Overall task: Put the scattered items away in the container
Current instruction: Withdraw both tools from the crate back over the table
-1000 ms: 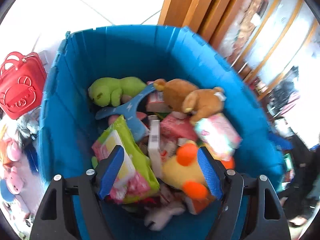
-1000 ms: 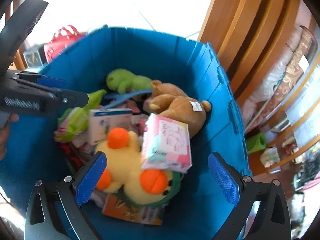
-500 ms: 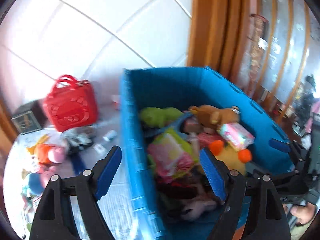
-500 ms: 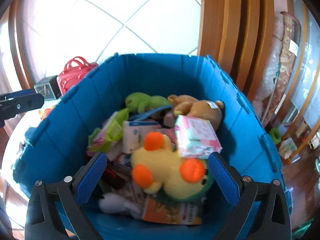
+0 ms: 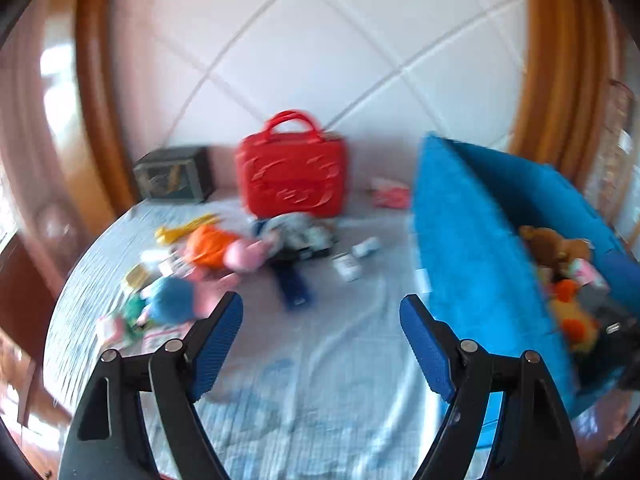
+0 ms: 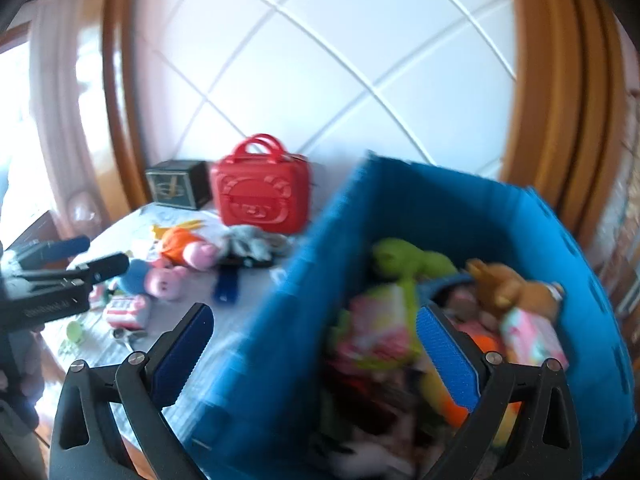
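Observation:
My left gripper [image 5: 320, 304] stands open with nothing between its fingers, over the pale cloth in front of scattered toys: an orange and pink plush [image 5: 224, 250], a blue and pink plush [image 5: 172, 300], a dark blue flat item [image 5: 292, 284] and a small white bottle [image 5: 347, 266]. The blue bin [image 5: 460, 240] lies to its right. My right gripper [image 6: 315, 314] is open and empty, over the blue bin's [image 6: 460, 208] near left wall. Inside are a green plush [image 6: 408, 258], a brown bear [image 6: 508, 284] and packets. The left gripper [image 6: 80, 256] shows at the left edge of the right wrist view.
A red handbag [image 5: 292, 176] stands upright at the back of the cloth, with a dark box [image 5: 174, 174] to its left. Wooden posts frame a white tiled wall behind. A red and white packet [image 5: 390, 196] lies between bag and bin. Both views are blurred by motion.
Both grippers have swung left, away from above the bin's contents. The left one now faces the scattered toys on the cloth; the right one sits over the bin's left wall. Left jaws look slightly wider.

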